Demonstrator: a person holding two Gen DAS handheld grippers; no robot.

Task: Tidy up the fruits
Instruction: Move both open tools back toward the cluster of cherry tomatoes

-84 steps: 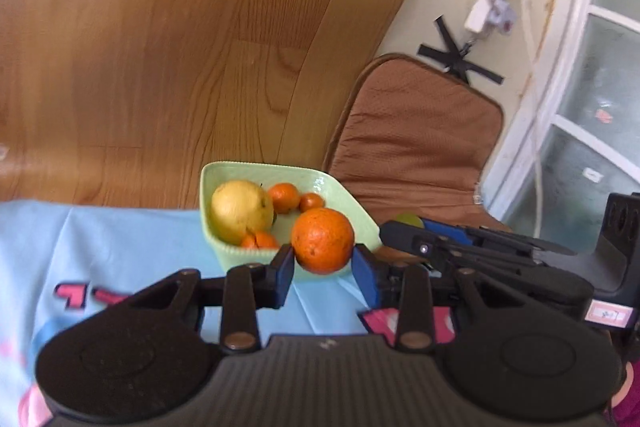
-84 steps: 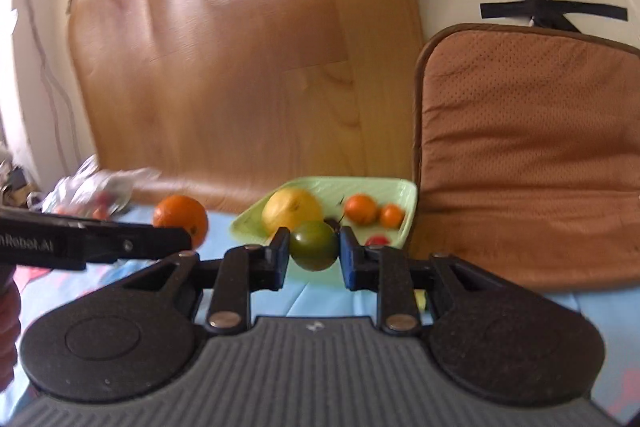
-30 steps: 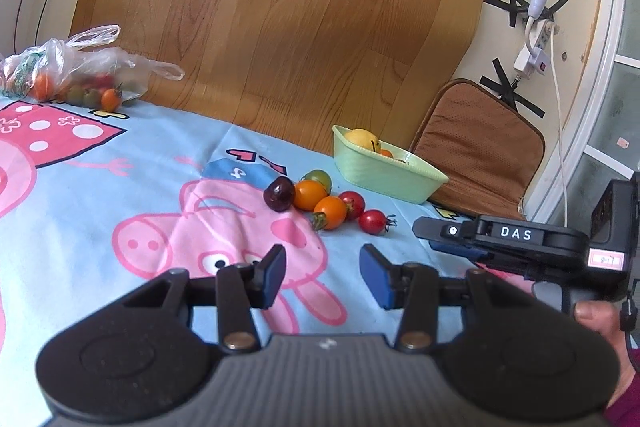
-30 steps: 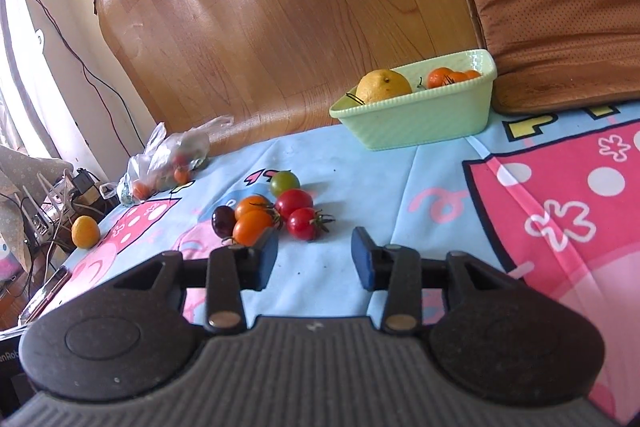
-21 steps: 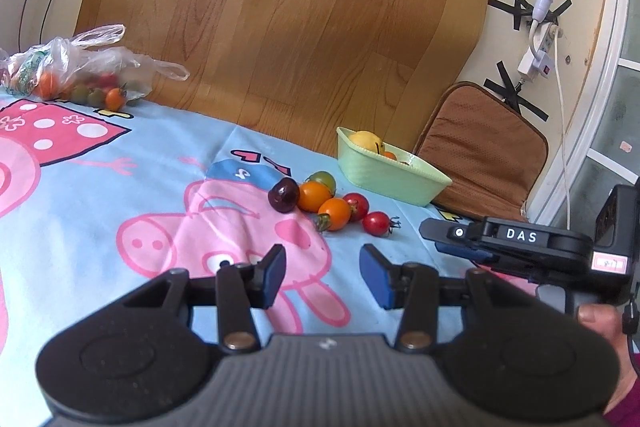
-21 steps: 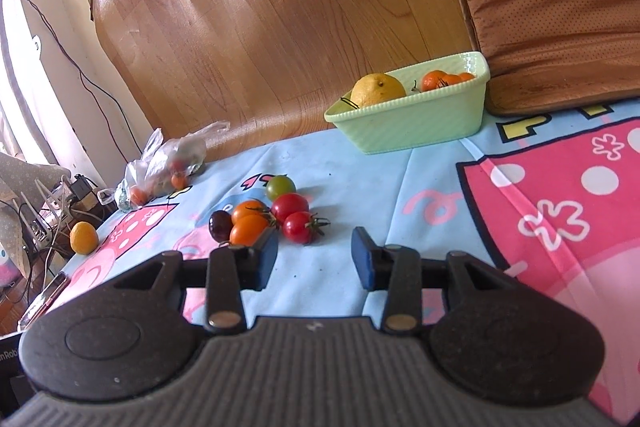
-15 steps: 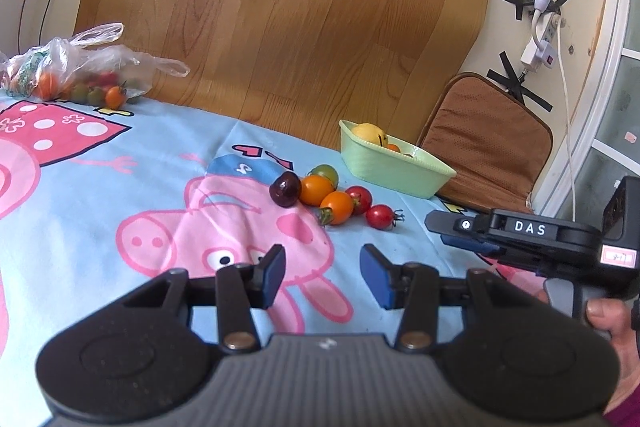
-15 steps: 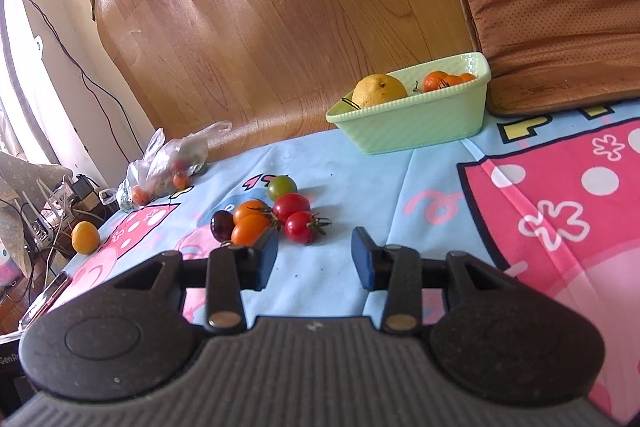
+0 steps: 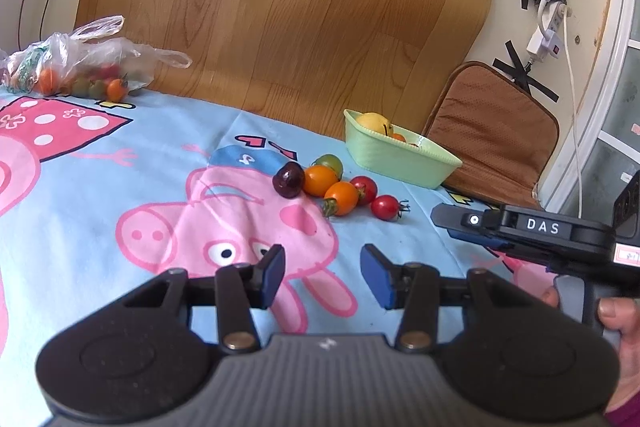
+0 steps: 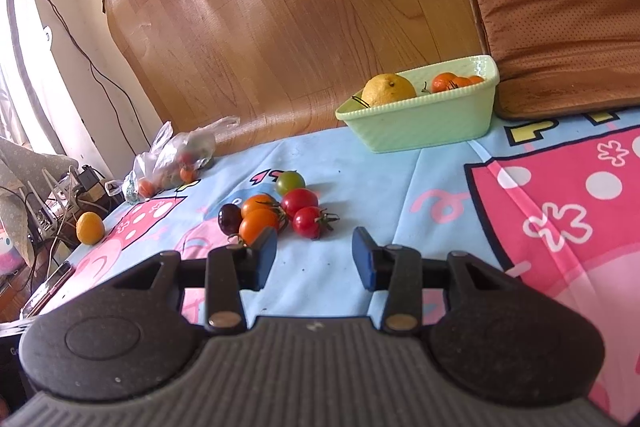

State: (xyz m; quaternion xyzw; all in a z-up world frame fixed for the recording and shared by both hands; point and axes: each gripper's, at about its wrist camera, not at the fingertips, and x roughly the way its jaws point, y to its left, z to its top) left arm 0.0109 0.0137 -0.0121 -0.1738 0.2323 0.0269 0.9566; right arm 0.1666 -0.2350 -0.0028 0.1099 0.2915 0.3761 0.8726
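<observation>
**Both grippers empty, loose fruits waiting on the cloth**

Since the earliest pictures both grippers have pulled back from the green bowl, and the orange and the green fruit they carried are no longer between the fingers. Over the last second almost nothing has changed.

In the left wrist view the left gripper [image 9: 322, 273] stands at the lower centre of the frame with its jaws wide apart and nothing between them. Above it, in the middle of the frame, a small cluster of fruits lies on the blue cartoon cloth [image 9: 100, 187]: a dark cherry [image 9: 288, 179], two orange tomatoes [image 9: 319, 180], two red tomatoes [image 9: 385, 207] and one green tomato [image 9: 329, 161], most of them touching each other. The green bowl [image 9: 396, 163] sits just to the upper right of the cluster, in front of a brown cushion [image 9: 492, 131]. A yellow fruit [image 9: 374, 121] shows over its rim. A plastic bag [image 9: 76, 67] with more small fruits lies at the far left.

The right gripper [image 9: 520, 227] enters at the right edge (seen only from the side here). In its own view the right gripper [image 10: 314, 259] is also wide open and empty, low in the frame, with the cluster just above its left finger. A single yellow-orange fruit [image 10: 90, 227] lies alone at the left edge.
</observation>
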